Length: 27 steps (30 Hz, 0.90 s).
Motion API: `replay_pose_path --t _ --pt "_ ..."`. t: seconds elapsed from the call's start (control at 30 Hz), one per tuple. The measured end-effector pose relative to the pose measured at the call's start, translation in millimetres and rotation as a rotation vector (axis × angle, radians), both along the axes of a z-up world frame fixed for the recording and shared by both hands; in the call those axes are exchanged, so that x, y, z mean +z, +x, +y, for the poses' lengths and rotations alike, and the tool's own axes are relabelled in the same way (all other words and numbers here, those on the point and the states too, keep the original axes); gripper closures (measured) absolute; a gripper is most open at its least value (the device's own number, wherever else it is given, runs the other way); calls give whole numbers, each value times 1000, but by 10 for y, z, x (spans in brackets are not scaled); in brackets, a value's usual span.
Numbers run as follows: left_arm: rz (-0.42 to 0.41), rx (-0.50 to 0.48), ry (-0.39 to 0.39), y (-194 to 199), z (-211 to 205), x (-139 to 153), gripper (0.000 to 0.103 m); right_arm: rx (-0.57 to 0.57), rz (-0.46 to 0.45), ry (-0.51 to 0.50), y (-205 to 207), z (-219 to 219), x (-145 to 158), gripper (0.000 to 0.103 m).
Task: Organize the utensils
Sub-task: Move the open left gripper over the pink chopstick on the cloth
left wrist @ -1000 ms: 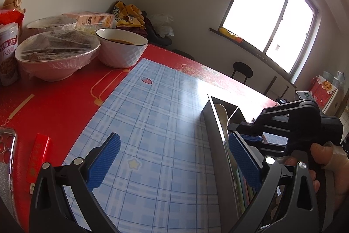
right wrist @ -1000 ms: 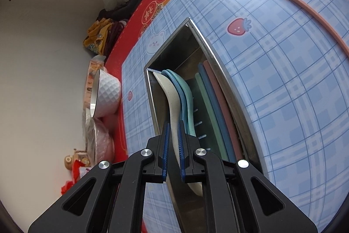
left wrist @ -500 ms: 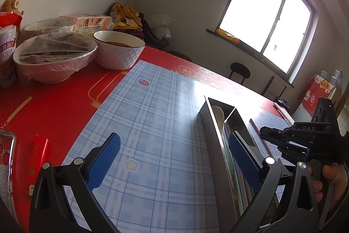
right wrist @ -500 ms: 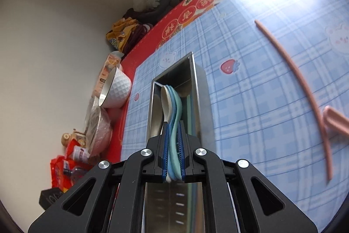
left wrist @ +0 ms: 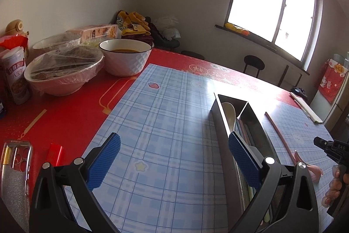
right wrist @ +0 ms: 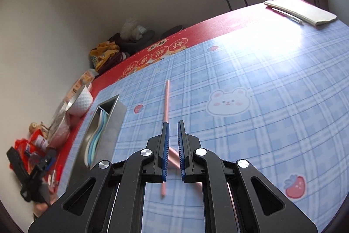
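A steel utensil box [left wrist: 250,123] stands on the blue checked mat; it holds a white spoon [left wrist: 229,113] and coloured chopsticks. In the right wrist view the box [right wrist: 118,115] shows stacked spoons [right wrist: 96,139]. A pink chopstick [right wrist: 166,99] and a pink spoon [right wrist: 174,155] lie on the mat right of the box. My right gripper [right wrist: 173,126] hovers over them, jaws nearly shut with a narrow gap, holding nothing. My left gripper [left wrist: 173,145] is wide open and empty, its right finger beside the box.
Bowls [left wrist: 124,58], a wrapped bowl [left wrist: 63,73], a can [left wrist: 15,75] and a carton stand at the table's left back. A red lighter [left wrist: 54,154] and a clear case [left wrist: 15,167] lie near left. A notebook with a pen [right wrist: 301,10] lies far right.
My right gripper let go of the spoon in the box, lifted out and swung right over the pink chopstick and spoon. The left gripper stayed open and rose slightly.
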<state>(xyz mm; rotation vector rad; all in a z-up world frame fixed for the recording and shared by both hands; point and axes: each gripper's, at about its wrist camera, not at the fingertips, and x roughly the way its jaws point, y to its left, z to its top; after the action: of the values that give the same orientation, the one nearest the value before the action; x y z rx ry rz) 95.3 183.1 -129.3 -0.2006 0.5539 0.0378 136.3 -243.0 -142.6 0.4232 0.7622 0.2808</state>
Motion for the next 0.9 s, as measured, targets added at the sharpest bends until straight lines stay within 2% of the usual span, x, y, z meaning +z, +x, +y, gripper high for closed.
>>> replay_pose_path --t 0.1,0.27,0.43,0.53,0.67,0.9 --pt "-21 -4 5 -52 -120 174 12 38 -1 -41 20 -114 -40 94" --pt "-43 -59 0 -75 -514 496 13 68 3 -51 155 -262 -115 94" --pt "24 -160 -17 81 -1088 586 16 72 -3 10 393 -441 -111 94" --pt "87 -227 -32 245 -1449 579 21 68 -19 48 443 -523 -117 94" --pt "161 -275 -6 520 -1931 509 29 75 5 130 435 -649 -199 94" --pt "310 -309 23 1082 -2535 129 40 48 7 171 401 -755 -227 94"
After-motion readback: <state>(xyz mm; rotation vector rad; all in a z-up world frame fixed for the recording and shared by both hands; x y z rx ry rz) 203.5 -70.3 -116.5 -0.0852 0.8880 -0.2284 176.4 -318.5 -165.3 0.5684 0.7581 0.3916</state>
